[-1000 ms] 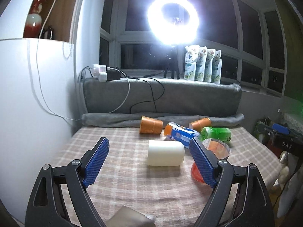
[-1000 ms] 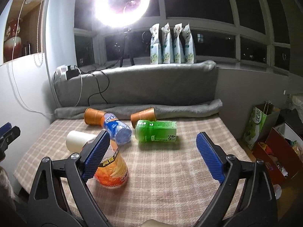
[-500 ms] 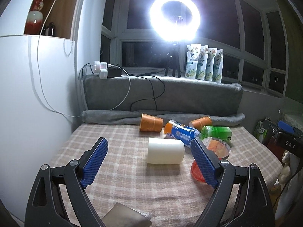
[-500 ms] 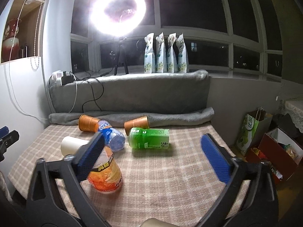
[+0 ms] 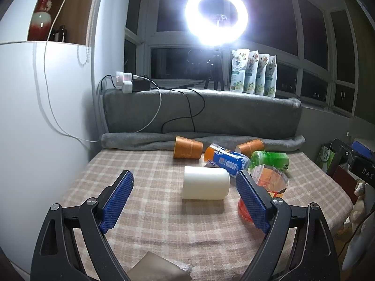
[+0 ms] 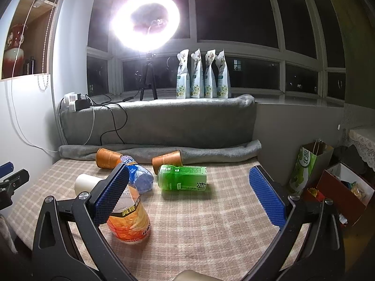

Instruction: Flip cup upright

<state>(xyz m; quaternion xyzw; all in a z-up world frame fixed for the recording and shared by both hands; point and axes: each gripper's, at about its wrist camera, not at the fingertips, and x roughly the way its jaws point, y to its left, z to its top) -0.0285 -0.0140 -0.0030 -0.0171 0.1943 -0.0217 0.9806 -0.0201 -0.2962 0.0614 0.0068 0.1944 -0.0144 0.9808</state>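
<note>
A white cup (image 5: 205, 182) lies on its side on the checked cloth (image 5: 152, 222), just beyond and between my left gripper's fingers. My left gripper (image 5: 185, 187) is open and empty. The cup also shows in the right wrist view (image 6: 85, 182), at the left behind a blue pad. Two orange paper cups (image 5: 187, 150) (image 5: 250, 147) lie on their sides at the back by the grey blanket. My right gripper (image 6: 187, 182) is open and empty, above the cloth's right half. My left gripper's tip shows in the right wrist view (image 6: 9, 178) at the far left.
An orange drink bottle (image 6: 129, 222) stands upside down by my right gripper's left finger. A blue-labelled bottle (image 5: 225, 160) and a green bottle (image 6: 182, 178) lie on their sides mid-table. A white wall stands at the left. Bags and boxes (image 6: 339, 187) sit off the right edge.
Both views have tilted slightly upward and pulled back a little. Nothing on the cloth has moved. Both grippers stay open.
</note>
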